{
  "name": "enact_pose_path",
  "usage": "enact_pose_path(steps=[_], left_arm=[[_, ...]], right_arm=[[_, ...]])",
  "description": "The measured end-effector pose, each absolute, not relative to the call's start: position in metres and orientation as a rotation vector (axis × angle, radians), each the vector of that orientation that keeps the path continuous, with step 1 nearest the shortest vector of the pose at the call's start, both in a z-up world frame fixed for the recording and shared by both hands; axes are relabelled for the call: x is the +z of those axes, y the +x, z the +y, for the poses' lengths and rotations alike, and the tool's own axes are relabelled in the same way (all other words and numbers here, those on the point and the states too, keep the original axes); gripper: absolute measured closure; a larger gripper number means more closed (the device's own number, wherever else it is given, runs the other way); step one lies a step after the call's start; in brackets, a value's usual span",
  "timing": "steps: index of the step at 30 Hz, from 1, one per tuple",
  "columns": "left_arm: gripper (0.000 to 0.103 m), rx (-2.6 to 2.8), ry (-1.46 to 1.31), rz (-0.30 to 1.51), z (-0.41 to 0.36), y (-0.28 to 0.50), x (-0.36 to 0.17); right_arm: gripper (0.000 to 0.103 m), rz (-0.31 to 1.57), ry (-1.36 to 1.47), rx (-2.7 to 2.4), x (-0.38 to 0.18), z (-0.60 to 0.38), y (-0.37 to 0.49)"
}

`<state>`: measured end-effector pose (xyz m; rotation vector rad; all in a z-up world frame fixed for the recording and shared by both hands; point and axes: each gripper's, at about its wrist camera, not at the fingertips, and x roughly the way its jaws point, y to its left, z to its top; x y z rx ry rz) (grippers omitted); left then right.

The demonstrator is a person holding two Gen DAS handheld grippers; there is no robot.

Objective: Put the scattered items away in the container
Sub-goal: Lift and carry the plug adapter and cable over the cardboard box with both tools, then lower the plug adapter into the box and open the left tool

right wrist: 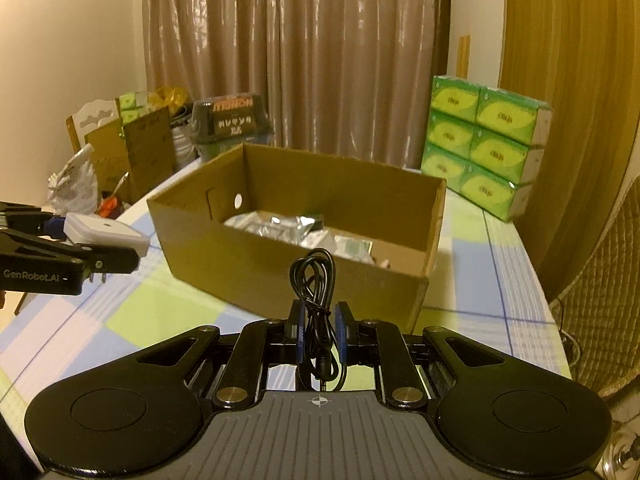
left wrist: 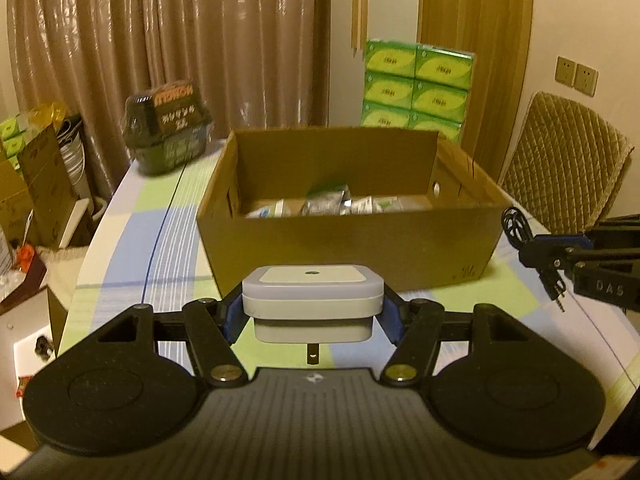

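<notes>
My left gripper [left wrist: 312, 316] is shut on a white square plug-in adapter [left wrist: 312, 294] and holds it above the table, just in front of the open cardboard box [left wrist: 348, 236]. The adapter also shows in the right wrist view [right wrist: 106, 234]. My right gripper [right wrist: 319, 330] is shut on a coiled black audio cable [right wrist: 314, 276], held in front of the box [right wrist: 296, 272]; the cable shows in the left wrist view [left wrist: 520, 226] to the right of the box. Several foil and paper packets [right wrist: 280, 226] lie inside the box.
The table has a checked blue, green and white cloth [left wrist: 160, 240]. A stack of green tissue packs [right wrist: 484, 148] stands behind the box at right, a dark wrapped package [left wrist: 168, 128] at back left. A wicker chair [left wrist: 564, 164] stands at the right edge; boxes and bags [right wrist: 120, 152] at left.
</notes>
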<state>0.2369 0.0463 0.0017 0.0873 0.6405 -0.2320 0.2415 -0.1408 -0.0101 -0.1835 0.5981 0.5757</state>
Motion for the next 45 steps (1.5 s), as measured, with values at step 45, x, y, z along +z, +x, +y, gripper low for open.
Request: enact_pose_path(steps=[45], left_arm=[[0.043, -0.269, 0.103, 0.609, 0.033, 0.362, 0.026]], right_arm=[[0.091, 0.508, -0.227, 0.572, 0.013, -0.109, 0.348]])
